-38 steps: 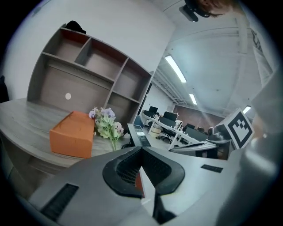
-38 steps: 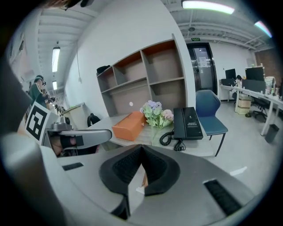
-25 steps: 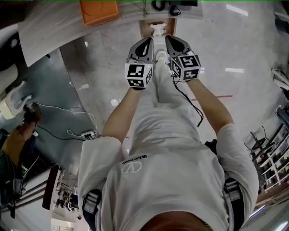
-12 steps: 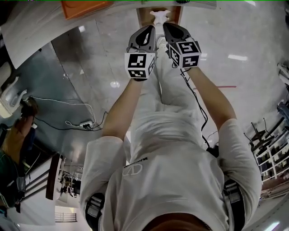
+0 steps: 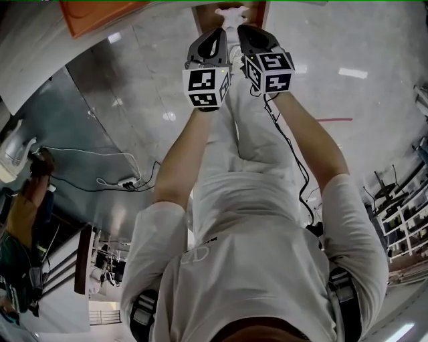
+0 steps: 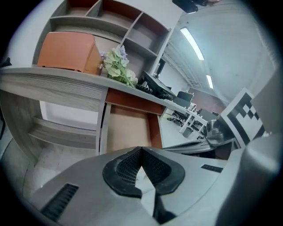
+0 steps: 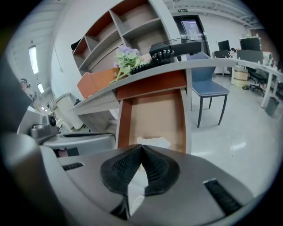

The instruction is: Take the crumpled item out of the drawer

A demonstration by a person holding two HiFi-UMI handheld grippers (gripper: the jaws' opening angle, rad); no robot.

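An open wooden drawer (image 7: 152,112) juts out from under the desk top; it also shows at the head view's top edge as the drawer (image 5: 257,12). A crumpled white item (image 7: 154,141) lies at the drawer's near end, also seen as the white item (image 5: 231,11). My right gripper (image 7: 141,148) is shut with nothing in it and hangs just short of the item. My left gripper (image 6: 141,150) is shut and empty too, facing the drawer (image 6: 128,128). In the head view the left gripper (image 5: 219,31) and right gripper (image 5: 242,29) ride side by side.
On the desk sit an orange box (image 6: 68,50), a bunch of flowers (image 6: 117,66) and a black phone or keyboard (image 7: 172,47). Shelves rise behind. A blue chair (image 7: 210,88) stands right of the drawer. Cables (image 5: 124,180) lie on the floor at left.
Both grippers have moved forward, closer to the drawer, which has slid toward the head view's top edge. Both stay shut.
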